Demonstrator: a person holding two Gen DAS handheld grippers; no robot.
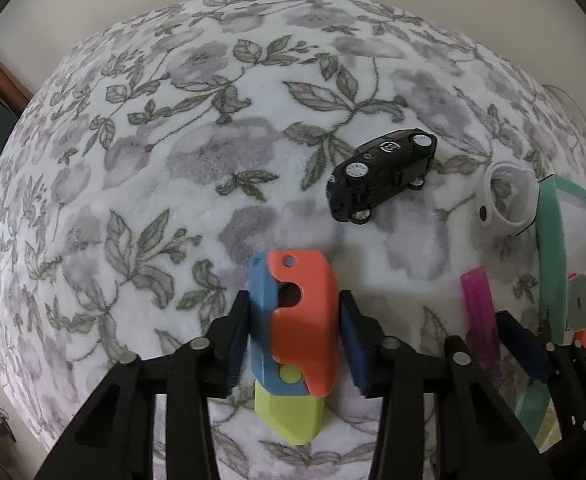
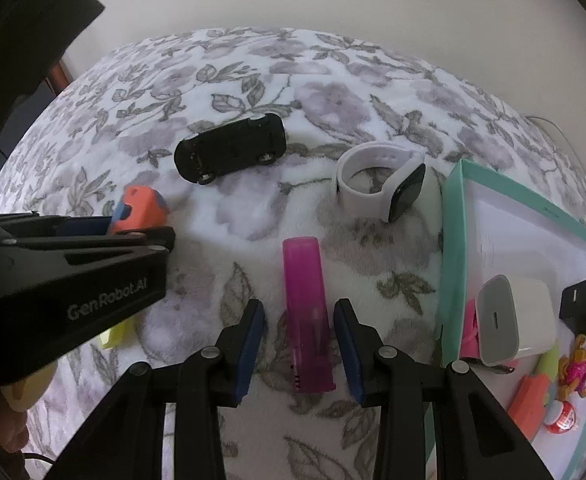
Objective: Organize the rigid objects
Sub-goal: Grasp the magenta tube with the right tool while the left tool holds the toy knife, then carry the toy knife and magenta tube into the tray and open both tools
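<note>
An orange, blue and yellow toy (image 1: 297,320) lies on the floral blanket, and my left gripper (image 1: 295,320) is shut on it, one pad against each side. In the right wrist view the left gripper (image 2: 141,228) comes in from the left with the toy's orange tip (image 2: 139,210) poking out. A translucent purple case (image 2: 307,312) lies lengthwise between the fingers of my right gripper (image 2: 301,340), which is open with a gap on either side. A black toy car (image 1: 381,176) lies on its side farther back. Beside it a white smartwatch (image 2: 385,184) stands on its band.
A teal-rimmed white tray (image 2: 451,240) sits at the right. It holds a white charger (image 2: 513,320), a black adapter (image 2: 583,306), an orange toy (image 2: 527,404), a small pink figure (image 2: 581,364) and other small pieces. A pale wall lies beyond the blanket's far edge.
</note>
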